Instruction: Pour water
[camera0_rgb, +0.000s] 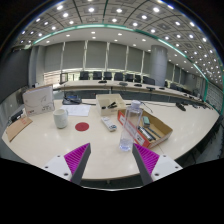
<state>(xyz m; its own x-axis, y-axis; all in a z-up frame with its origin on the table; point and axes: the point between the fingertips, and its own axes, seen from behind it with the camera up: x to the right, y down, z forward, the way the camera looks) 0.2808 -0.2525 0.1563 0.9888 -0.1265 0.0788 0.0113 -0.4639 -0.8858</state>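
A clear plastic water bottle (136, 122) with a white cap stands upright on the pale table (100, 150), ahead of my fingers and a little toward the right one. Just in front of it sits a small clear cup (125, 143). To the left, farther off, stands a white cup (61, 118). My gripper (111, 160) is open, its magenta pads (78, 156) spread wide with only bare table between them. It touches nothing.
An open cardboard box (157, 128) with orange contents lies right of the bottle. A white box (38, 98), a laptop (73, 98), papers and a small card (109, 125) lie on the table. Chairs and windows line the far side.
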